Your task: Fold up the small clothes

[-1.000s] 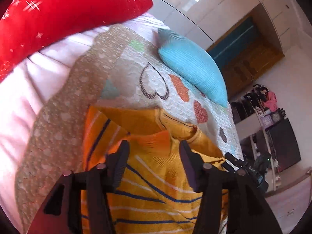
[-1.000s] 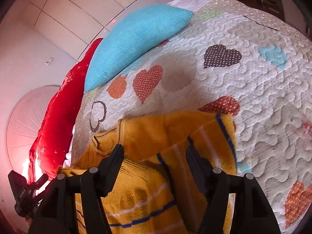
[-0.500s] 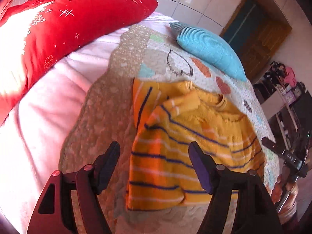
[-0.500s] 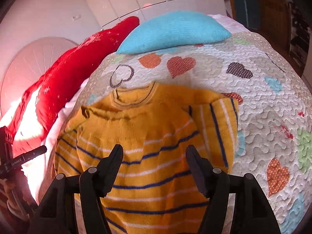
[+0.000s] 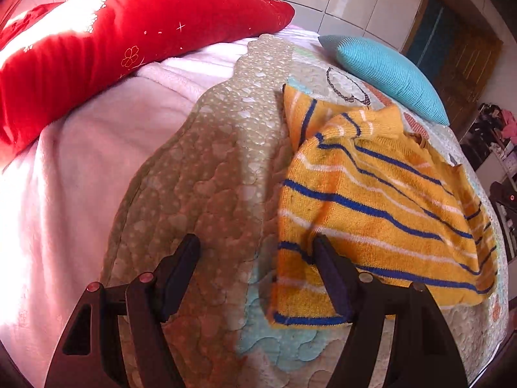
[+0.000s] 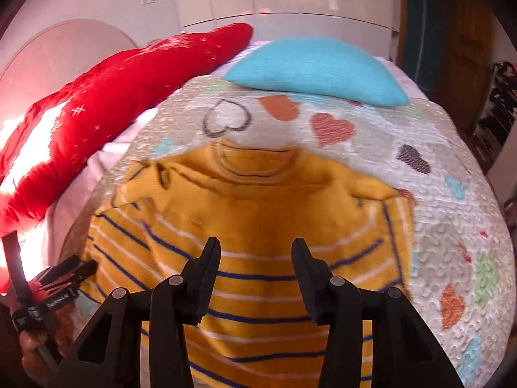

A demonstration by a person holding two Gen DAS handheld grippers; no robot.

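Left wrist: sweater (image 5: 371, 200) hem beside quilt (image 5: 206, 174) border

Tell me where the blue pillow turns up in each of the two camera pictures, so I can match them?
Left wrist view: the blue pillow lies upper right, beyond the yellow striped sweater.
Right wrist view: the blue pillow lies top centre, again beyond the sweater.
Shared landmark: the red pillow, at the upper left in both views.
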